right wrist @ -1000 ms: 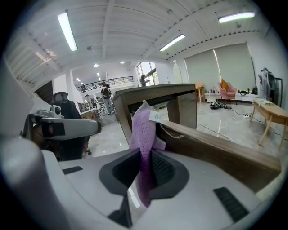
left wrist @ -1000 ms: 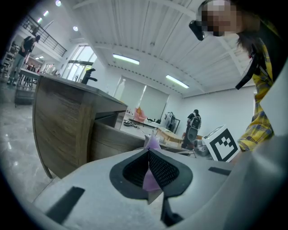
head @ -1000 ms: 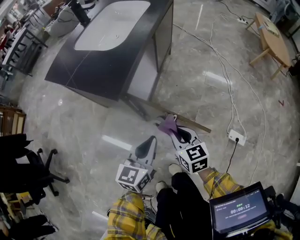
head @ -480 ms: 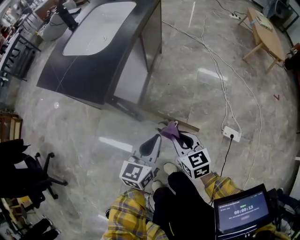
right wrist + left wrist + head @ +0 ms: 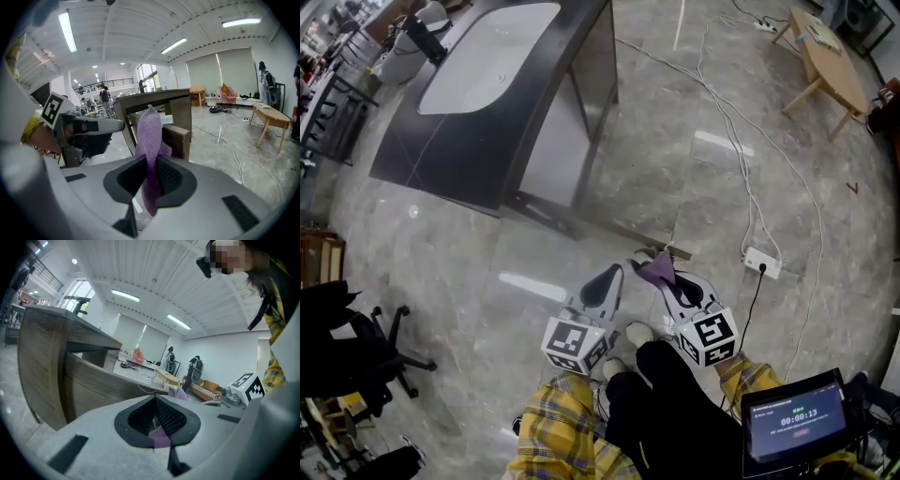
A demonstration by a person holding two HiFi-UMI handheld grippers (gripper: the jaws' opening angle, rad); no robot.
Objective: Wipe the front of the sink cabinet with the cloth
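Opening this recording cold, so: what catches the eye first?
The right gripper pinching a purple cloth in its fingers, low in the head view. Beyond it, upper left, stands the dark sink cabinet with its pale basin, and white cables trail across the glossy floor.

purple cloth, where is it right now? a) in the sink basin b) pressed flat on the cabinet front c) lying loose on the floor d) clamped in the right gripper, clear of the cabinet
d: the purple cloth stands pinched between the shut jaws of the right gripper, and the head view shows it held apart from the sink cabinet.
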